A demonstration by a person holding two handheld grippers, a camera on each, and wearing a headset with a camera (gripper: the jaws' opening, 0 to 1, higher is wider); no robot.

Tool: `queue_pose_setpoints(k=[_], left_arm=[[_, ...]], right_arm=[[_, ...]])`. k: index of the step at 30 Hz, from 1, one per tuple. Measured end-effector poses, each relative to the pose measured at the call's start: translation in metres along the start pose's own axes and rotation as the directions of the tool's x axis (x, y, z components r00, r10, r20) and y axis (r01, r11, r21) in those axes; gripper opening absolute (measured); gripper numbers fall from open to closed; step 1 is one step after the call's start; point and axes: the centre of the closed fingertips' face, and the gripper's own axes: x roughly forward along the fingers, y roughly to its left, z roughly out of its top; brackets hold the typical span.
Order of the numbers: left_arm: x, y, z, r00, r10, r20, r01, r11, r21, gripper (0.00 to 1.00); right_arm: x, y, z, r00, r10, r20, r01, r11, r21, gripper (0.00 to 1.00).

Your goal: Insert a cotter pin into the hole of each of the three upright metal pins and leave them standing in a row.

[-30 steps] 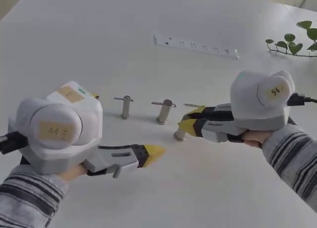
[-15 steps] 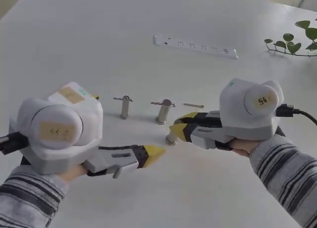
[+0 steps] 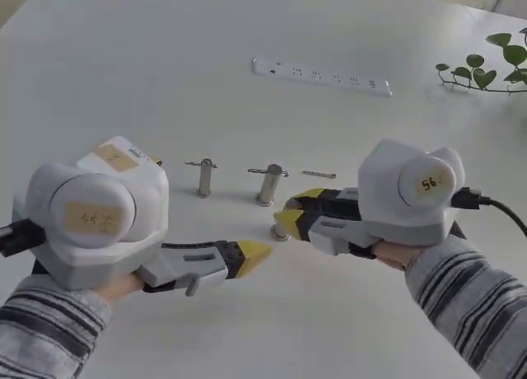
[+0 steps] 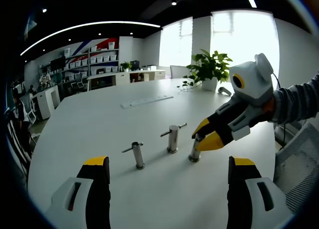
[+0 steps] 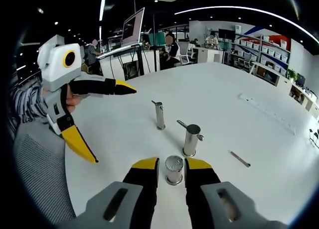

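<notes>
Right gripper (image 5: 172, 165) clenched the bare silver metal pin (image 5: 174, 175), left gripper (image 4: 168, 163) released; two cotter-pinned pins (image 5: 159, 114) (image 5: 191, 139) stood near, white tabletop (image 5: 239, 104) open around.

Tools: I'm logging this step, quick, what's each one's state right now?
Left tool: open, holding nothing.
Right tool: closed on the short upright silver metal pin.

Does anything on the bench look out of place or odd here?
The third pin, between the right tongs, has no cotter pin and stands out of line, nearer the person than the left pin and middle pin. A loose cotter pin lies flat on the table beside them. Nothing looks damaged.
</notes>
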Motion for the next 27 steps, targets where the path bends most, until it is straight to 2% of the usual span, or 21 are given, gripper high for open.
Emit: queue_pose_setpoints(k=[7,11,16,20,24,27], left_arm=[[0.0,0.0,0.0,1.0,0.003,0.001,-0.003,1.0,-0.001,0.98],[0.0,0.001,0.001,1.0,0.005,0.003,-0.005,1.0,-0.001,0.98],[0.0,0.0,0.003,0.9999,0.007,0.015,-0.007,1.0,0.007,0.99],[0.001,0.0,0.004,0.9998,0.008,0.019,-0.008,1.0,0.005,0.99],[0.001,0.001,0.003,0.9998,0.008,0.017,-0.008,1.0,-0.002,0.99],[0.002,0.0,0.003,0.9997,-0.01,0.024,0.011,0.999,-0.048,0.99]], right_arm=[[-0.009,-0.003,0.006,0.9997,0.009,0.021,-0.009,1.0,0.028,0.2],[-0.016,-0.004,0.004,0.9992,0.039,0.011,-0.039,0.998,0.055,0.23],[-0.027,-0.009,0.003,0.9986,0.052,0.004,-0.053,0.996,0.065,0.23],[-0.035,-0.021,0.001,0.9985,0.05,-0.023,-0.05,0.998,0.041,0.23],[-0.04,-0.04,-0.001,0.9978,0.032,-0.058,-0.031,0.999,0.017,0.23],[-0.041,-0.052,-0.001,0.9961,0.031,-0.082,-0.032,0.999,-0.002,0.22]])
